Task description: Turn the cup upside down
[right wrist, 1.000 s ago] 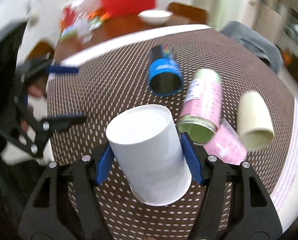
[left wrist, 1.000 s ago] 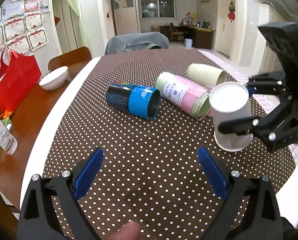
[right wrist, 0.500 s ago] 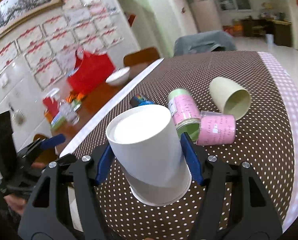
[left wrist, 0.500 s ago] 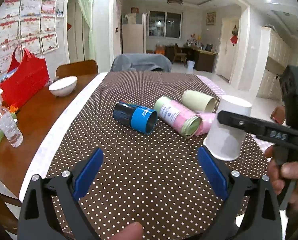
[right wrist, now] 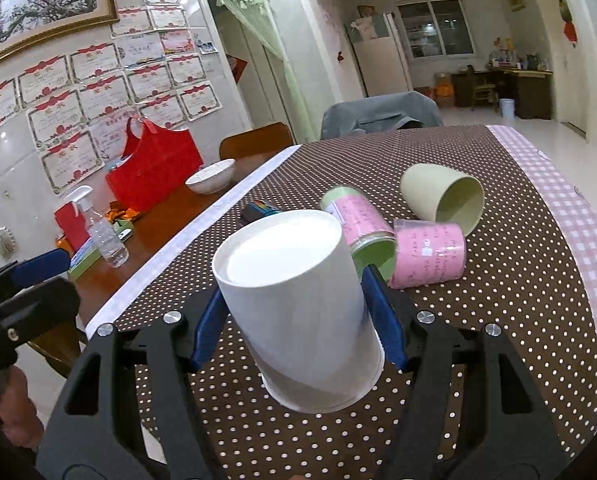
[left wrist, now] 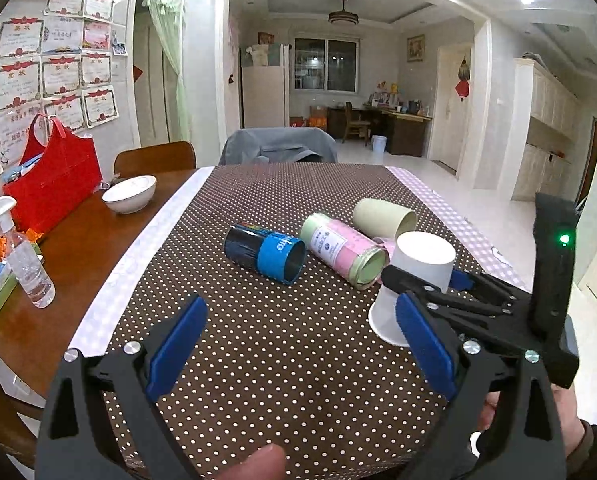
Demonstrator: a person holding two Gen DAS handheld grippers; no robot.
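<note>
Two grippers show, and only one is working. The right gripper (right wrist: 298, 320) pinches the white paper cup (right wrist: 298, 308) across its middle, blue pads on either flank; the closed base faces up and tilts toward the upper left of the frame, and the open mouth points down at the dotted surface (right wrist: 498, 320). Holding it at the waist seems sensible, since it leaves the rim free to meet the cloth. In the left wrist view the cup (left wrist: 414, 276) sits at lower right of centre, leaning, its rim low over the surface (left wrist: 278, 344); I cannot tell if any part of the rim touches. The flip looks nearly complete, with levelling and setting down left to do.

The left gripper (left wrist: 302, 344) hangs spread wide with nothing between its fingers, near the bottom of its frame, seemingly keeping out of the way.

Room is mixed. Bare cloth lies below and to the left of the cup. Up and left lie four tipped cups: a blue one (left wrist: 264, 252), a pink-and-green one (left wrist: 344, 254), a pale green one (right wrist: 442, 196) and a short pink one (right wrist: 428, 256), the last two nearest. The pink checked border (right wrist: 558, 208) and the surface's edge run along the right of the right wrist view, fairly near.
</note>
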